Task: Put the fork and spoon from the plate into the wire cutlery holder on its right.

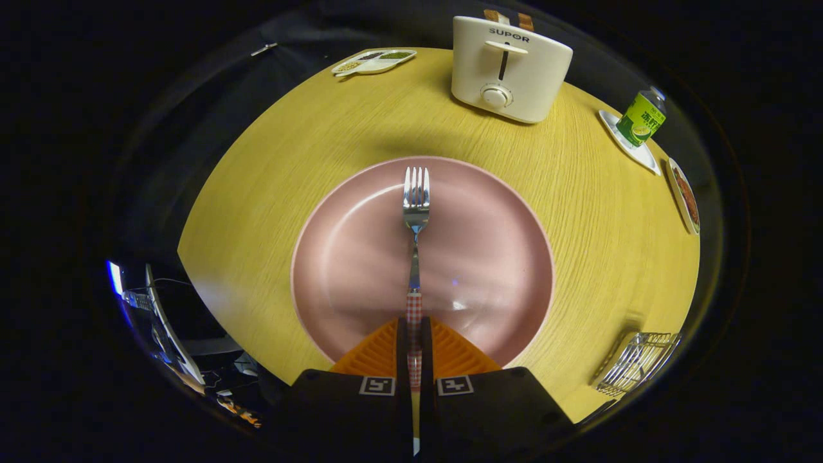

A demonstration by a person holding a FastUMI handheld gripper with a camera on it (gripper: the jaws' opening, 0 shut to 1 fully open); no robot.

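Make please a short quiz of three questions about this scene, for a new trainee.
1. True or false: the fingers are closed on the fork by its checked handle.
2. What stands beyond the pink plate? A) a kettle B) a white toaster C) a pan
3. Fill in: the wire cutlery holder sits on the yellow table to the ____ of the plate.

Key: 1 true; 2 B; 3 right.
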